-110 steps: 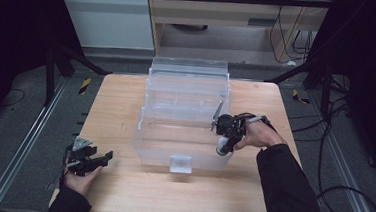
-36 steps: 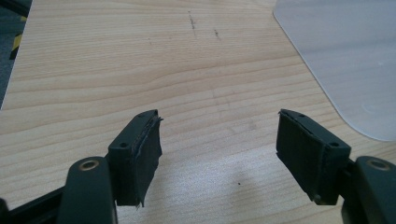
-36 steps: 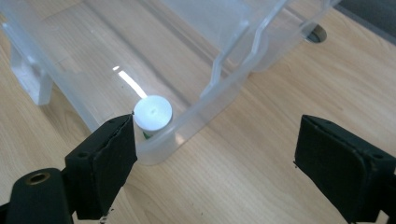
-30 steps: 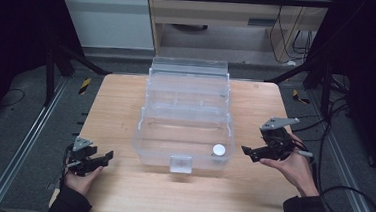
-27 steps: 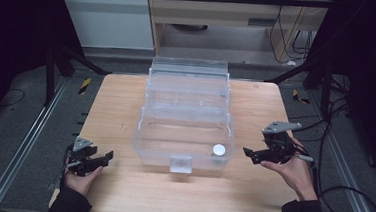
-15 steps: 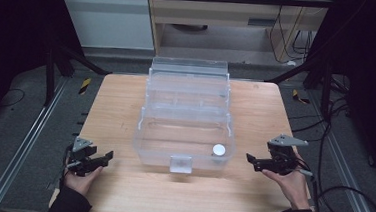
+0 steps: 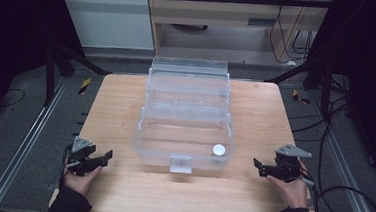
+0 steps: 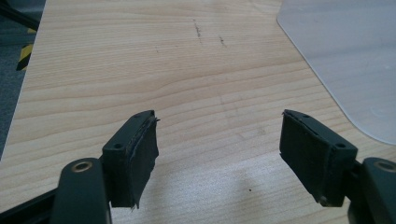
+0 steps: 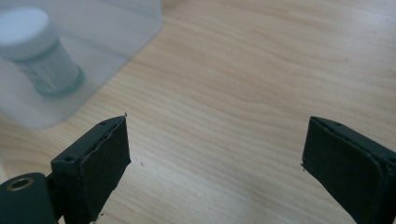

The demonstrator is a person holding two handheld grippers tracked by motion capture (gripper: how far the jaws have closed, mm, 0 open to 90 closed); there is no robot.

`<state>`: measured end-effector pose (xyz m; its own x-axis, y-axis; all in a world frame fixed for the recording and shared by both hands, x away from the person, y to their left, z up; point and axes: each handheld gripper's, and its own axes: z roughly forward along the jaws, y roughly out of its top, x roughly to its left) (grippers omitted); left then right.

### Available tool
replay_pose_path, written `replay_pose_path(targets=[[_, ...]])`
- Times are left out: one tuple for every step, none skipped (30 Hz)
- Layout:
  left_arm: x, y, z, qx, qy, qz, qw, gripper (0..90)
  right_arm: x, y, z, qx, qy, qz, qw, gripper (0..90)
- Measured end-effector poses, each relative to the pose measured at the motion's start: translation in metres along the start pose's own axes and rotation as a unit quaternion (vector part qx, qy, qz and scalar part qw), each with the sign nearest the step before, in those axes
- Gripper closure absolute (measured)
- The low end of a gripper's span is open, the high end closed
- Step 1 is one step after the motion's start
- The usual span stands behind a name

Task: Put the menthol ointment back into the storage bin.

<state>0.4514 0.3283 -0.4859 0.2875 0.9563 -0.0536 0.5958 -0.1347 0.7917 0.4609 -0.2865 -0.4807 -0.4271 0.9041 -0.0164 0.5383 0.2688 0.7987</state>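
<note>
Your right claw (image 7: 263, 167) and left claw (image 7: 103, 157), both wide open and empty, rest on the worktop (image 7: 255, 115) either side of the clear box (image 7: 185, 117), whose front right corner holds the white-capped bottle (image 7: 218, 150).

Your table (image 7: 126, 106) is pale wood with a fine straight grain, smooth and matt, marked by a few small dark scuffs near the box (image 7: 184, 136). The box is clear plastic, glossy at its rims and faintly cloudy on its walls. Inside the box, the bottle (image 7: 218, 150) has a matt white plastic cap and a printed label. Your left gripper (image 8: 219, 149) and right gripper (image 9: 215, 163) carry matt black pads (image 8: 144, 154), frayed along the edges.
</note>
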Motion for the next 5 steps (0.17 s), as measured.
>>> replay_pose_path(targets=[[0.0005,-0.0002,0.0002,0.000,0.001,0.000,1.0000,27.0,-0.0009,-0.0012,0.0008,0.007,-0.004,-0.005,1.0000,7.0],[0.0009,-0.0005,0.0006,0.000,0.002,0.000,1.0000,26.9,-0.0012,-0.0025,0.0016,0.010,-0.006,-0.003,0.9999,7.0],[0.0011,-0.0006,0.0008,0.001,0.003,0.000,1.0000,26.7,-0.0024,-0.0035,0.0024,0.016,-0.005,-0.007,0.9998,6.6],[0.0013,-0.0007,0.0009,0.001,0.004,0.000,1.0000,26.7,-0.0024,-0.0041,0.0025,0.018,-0.008,-0.004,0.9998,6.7],[0.0014,-0.0009,0.0010,0.002,0.004,0.000,1.0000,26.6,-0.0034,-0.0047,0.0030,0.018,-0.007,-0.004,0.9998,6.6]])
